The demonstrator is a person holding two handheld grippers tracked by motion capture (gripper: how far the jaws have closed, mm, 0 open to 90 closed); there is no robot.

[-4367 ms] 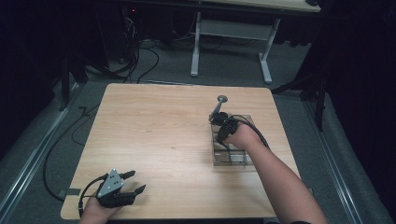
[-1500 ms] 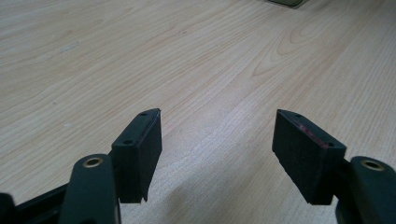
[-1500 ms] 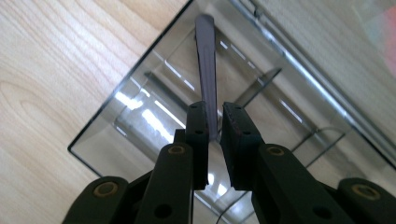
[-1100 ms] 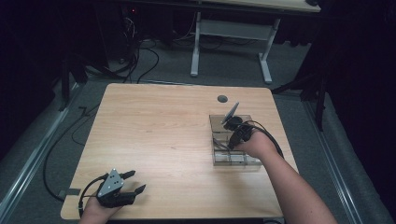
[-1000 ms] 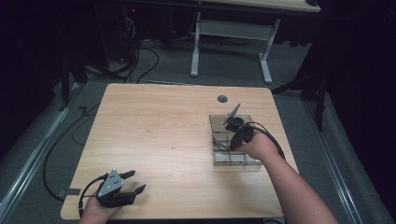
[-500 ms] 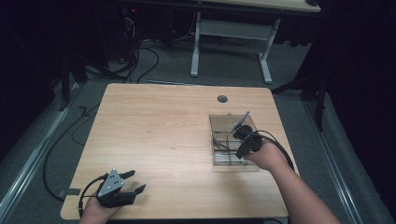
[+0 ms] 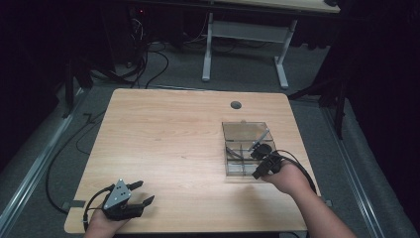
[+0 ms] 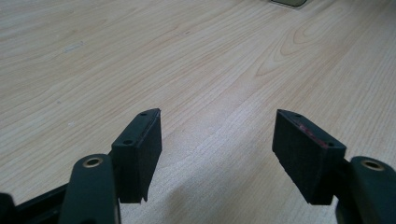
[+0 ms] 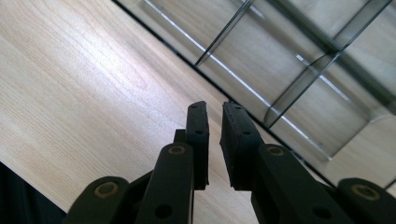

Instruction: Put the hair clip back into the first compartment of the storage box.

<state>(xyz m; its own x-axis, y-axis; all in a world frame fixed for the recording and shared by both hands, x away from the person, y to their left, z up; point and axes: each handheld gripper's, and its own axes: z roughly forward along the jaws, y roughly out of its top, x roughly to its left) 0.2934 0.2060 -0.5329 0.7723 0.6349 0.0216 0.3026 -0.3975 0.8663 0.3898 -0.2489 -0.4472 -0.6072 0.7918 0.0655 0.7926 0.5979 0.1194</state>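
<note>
Clear divided box (image 7: 246, 148) on the table's (image 7: 163, 144) right half, long axis running away from the person. Right gripper (image 9: 214, 122) at its near edge, jaws nearly closed on nothing. Left gripper (image 8: 217, 140) spread wide, resting at the near-left corner.

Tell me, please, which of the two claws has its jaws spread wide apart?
The left claw, resting at the table's near left corner: bare wood shows between its jaws. The right claw, by the clear tray, is nearly closed.
</note>
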